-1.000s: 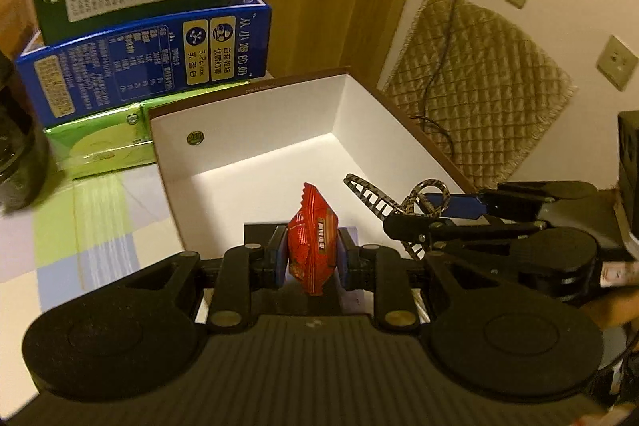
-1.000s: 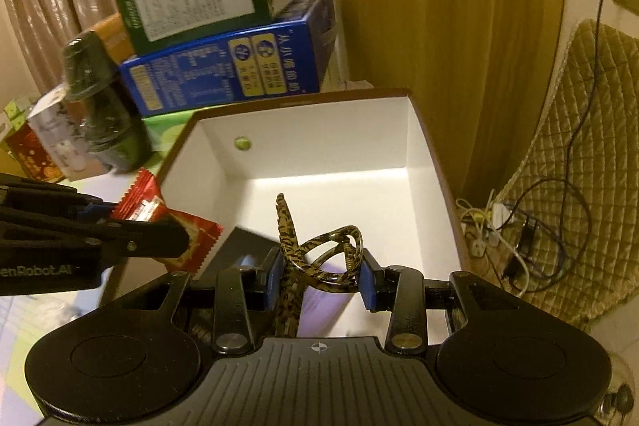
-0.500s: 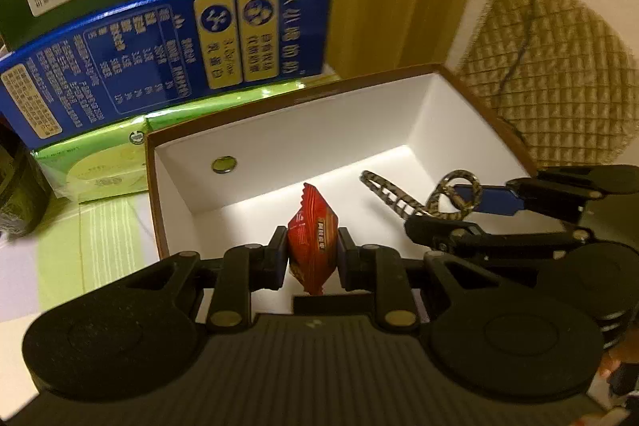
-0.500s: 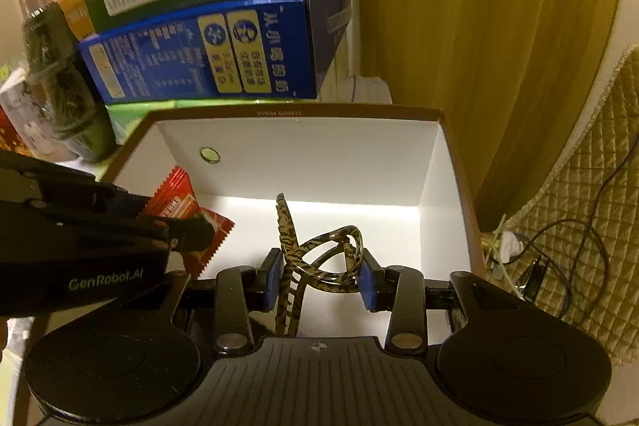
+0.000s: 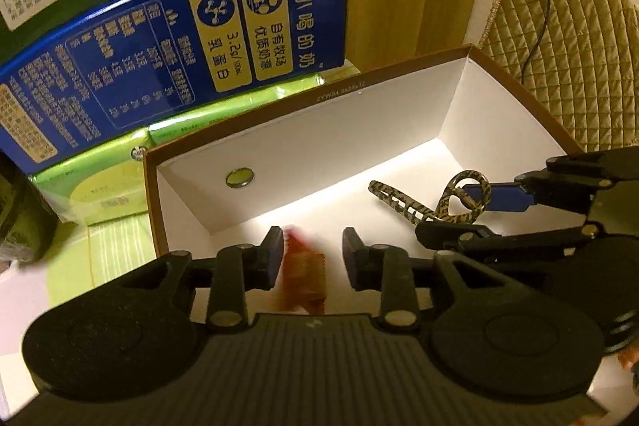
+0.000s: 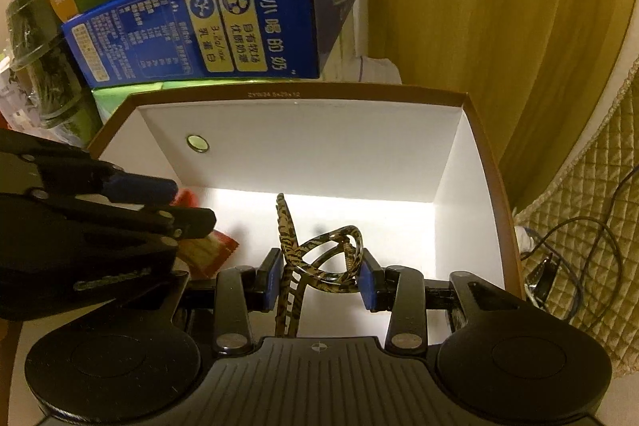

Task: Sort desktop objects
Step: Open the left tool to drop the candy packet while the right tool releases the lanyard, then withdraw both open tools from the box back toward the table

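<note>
Opening left jaws, one red packet (image 5: 303, 274) loose between; right jaws clamp one patterned hairband (image 6: 323, 262); one box (image 6: 303, 92).

A small red snack packet (image 5: 305, 276), motion-blurred, sits loose between two parted blue pads near the front edge of a white-lined cardboard box (image 5: 359, 130) with a brown rim (its printing is unreadable). It is not pressed from either side. Toward the box's right edge, tortoiseshell-patterned eyeglasses (image 6: 319, 258), folded, are pinched between two other blue pads, one temple arm (image 6: 285, 222) pointing toward the back wall, above the white floor.
</note>
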Demonstrator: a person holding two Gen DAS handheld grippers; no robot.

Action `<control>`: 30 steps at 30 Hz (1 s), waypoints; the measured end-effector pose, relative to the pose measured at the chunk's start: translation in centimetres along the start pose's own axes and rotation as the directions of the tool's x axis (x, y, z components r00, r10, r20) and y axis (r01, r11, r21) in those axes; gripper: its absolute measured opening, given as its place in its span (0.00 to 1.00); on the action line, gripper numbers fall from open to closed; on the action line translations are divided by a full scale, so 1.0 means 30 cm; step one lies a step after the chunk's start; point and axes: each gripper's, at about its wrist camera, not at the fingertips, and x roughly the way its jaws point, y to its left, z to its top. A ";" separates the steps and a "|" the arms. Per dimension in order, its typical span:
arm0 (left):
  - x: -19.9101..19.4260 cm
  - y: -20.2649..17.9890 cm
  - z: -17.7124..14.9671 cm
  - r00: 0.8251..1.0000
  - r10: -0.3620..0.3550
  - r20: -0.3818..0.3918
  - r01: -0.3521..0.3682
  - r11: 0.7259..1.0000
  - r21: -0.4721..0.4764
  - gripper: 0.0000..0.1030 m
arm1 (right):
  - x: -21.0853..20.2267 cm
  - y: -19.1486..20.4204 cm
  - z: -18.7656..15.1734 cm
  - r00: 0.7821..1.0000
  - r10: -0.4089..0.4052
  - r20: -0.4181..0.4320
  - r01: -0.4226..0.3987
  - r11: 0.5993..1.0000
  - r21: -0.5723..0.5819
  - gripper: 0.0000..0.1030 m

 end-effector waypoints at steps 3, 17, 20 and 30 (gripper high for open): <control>-0.004 -0.008 0.003 1.000 0.002 0.006 -0.002 1.000 0.013 0.34 | 0.011 -0.008 -0.004 1.000 0.006 -0.009 -0.005 1.000 0.015 0.35; -0.062 0.021 -0.009 0.999 0.030 0.021 -0.030 1.000 0.008 0.56 | -0.062 0.003 -0.038 0.998 0.048 0.043 -0.048 0.999 0.009 0.54; -0.104 0.036 -0.024 0.999 0.003 0.032 -0.002 1.000 -0.015 0.61 | -0.126 0.018 -0.059 0.995 0.090 0.051 -0.090 0.996 0.011 0.70; -0.285 0.027 -0.117 0.996 -0.033 0.084 0.036 0.999 -0.038 0.75 | -0.327 0.086 -0.145 0.987 0.101 0.123 -0.100 0.995 -0.007 0.98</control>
